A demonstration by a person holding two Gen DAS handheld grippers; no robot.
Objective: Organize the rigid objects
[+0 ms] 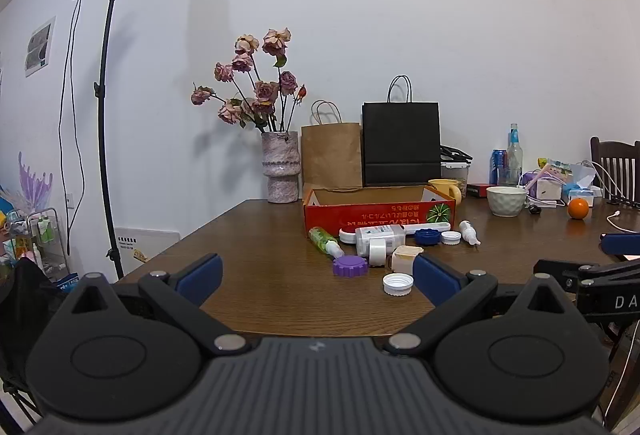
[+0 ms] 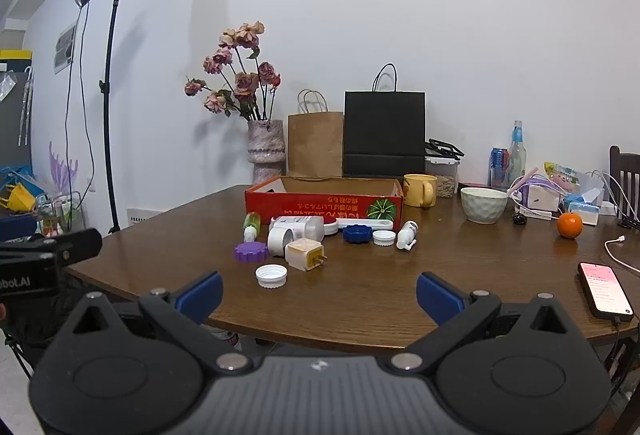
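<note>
A red cardboard box (image 2: 320, 203) stands open on the brown table (image 2: 360, 291). In front of it lie small items: a purple cap (image 2: 251, 252), a white cap (image 2: 272, 275), a cream plug adapter (image 2: 305, 254), a white bottle (image 2: 298, 229) on its side, a green spray bottle (image 2: 251, 223), a blue cap (image 2: 357, 233), a second white lid (image 2: 383, 237) and a small white spray bottle (image 2: 407, 233). My right gripper (image 2: 318, 295) is open at the table's near edge with nothing between its fingers. My left gripper (image 1: 318, 277) is open too, short of the purple cap (image 1: 350, 266) and white cap (image 1: 397, 283).
A vase of dried roses (image 2: 266, 151), a brown bag (image 2: 316, 145) and a black bag (image 2: 384, 135) stand behind the box. A yellow mug (image 2: 420, 190), a white bowl (image 2: 483, 204), an orange (image 2: 569, 225) and a phone (image 2: 606, 290) lie to the right. A light stand (image 2: 110, 115) stands left.
</note>
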